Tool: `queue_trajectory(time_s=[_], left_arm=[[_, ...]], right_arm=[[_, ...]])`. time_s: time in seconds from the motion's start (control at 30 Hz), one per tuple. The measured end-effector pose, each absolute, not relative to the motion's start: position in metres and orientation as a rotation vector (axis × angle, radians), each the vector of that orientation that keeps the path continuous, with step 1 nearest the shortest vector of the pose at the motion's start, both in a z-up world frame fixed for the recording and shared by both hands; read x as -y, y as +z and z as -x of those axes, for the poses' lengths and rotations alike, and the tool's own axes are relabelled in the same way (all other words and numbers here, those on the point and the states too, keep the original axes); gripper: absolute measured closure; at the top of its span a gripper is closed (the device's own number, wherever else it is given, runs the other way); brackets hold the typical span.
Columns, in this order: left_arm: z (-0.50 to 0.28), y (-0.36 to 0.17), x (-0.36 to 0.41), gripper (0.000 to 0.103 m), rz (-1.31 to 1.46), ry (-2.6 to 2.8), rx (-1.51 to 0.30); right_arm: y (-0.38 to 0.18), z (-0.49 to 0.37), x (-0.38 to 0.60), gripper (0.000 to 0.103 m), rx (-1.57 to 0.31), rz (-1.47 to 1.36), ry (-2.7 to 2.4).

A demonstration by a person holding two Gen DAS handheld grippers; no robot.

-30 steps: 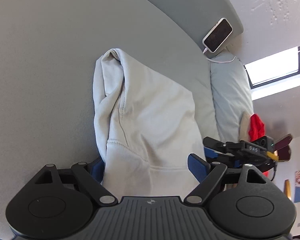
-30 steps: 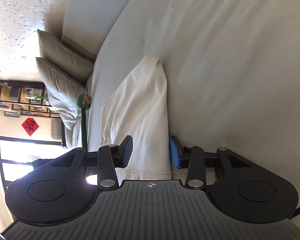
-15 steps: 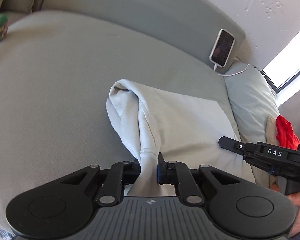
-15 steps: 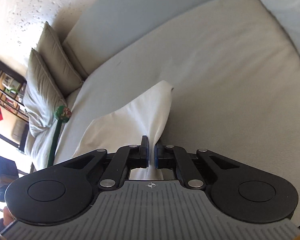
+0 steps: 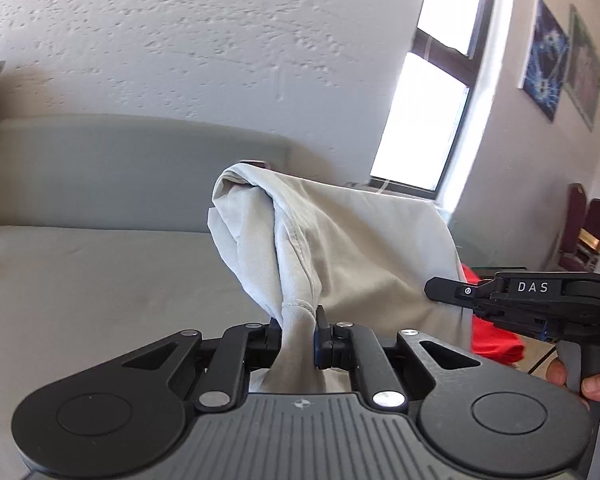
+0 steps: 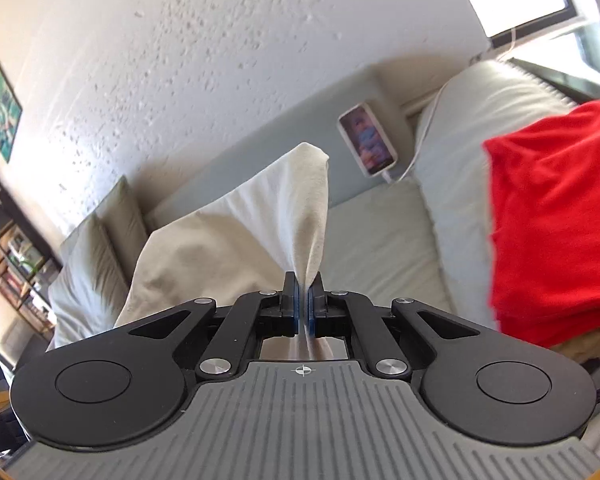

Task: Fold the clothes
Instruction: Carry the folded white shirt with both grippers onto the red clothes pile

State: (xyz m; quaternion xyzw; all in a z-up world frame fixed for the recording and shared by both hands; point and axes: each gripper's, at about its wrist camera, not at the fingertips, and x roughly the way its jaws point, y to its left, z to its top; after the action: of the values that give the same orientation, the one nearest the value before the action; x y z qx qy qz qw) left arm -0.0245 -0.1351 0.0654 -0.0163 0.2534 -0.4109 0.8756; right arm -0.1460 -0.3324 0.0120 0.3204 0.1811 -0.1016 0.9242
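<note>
The left claw point(image 5: 298, 334) is pinching a bunched hem of the pale cream fabric garment point(image 5: 340, 240), its jaws pressing together on the cloth with only the fold between them. The right claw point(image 6: 303, 308) is likewise clamping a thin corner of the same garment point(image 6: 236, 232). The garment is hanging stretched between the two claws, lifted above the grey sofa seat point(image 5: 80, 276), with its peak standing at twelve o'clock from each claw. In the left wrist view the right claw point(image 5: 444, 292) is showing at three o'clock, a person's fingers point(image 5: 588, 384) gripping its handle. A folded red cloth point(image 6: 556, 220) is lying on a light cushion point(image 6: 452, 152) at two o'clock from the right claw, and a white phone point(image 6: 368, 142) is leaning against the sofa back at one o'clock.
</note>
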Motion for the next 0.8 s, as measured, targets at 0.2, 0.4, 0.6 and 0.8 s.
queue_trajectory(time_s=[0.2,0.4,0.6,0.8], left_arm=[[0.048,0.058,0.23,0.093,-0.004,-1.044,-0.536],[0.06,0.053,0.312,0.093,-0.045,-1.154,-0.602],[0.039,0.054,0.365,0.093,-0.023,-1.183,-0.64],[-0.003,0.042,0.396,0.092,0.066,-1.119,-0.712]], right_arm=[[0.015,0.234,0.384,0.099,-0.274,-0.676,-0.442],[0.009,0.268,0.442,0.099,-0.237,-0.708,-0.592],[0.011,0.255,0.51,0.099,-0.232,-0.699,-0.636],[0.015,0.2,0.573,0.099,-0.308,-0.704,-0.626]])
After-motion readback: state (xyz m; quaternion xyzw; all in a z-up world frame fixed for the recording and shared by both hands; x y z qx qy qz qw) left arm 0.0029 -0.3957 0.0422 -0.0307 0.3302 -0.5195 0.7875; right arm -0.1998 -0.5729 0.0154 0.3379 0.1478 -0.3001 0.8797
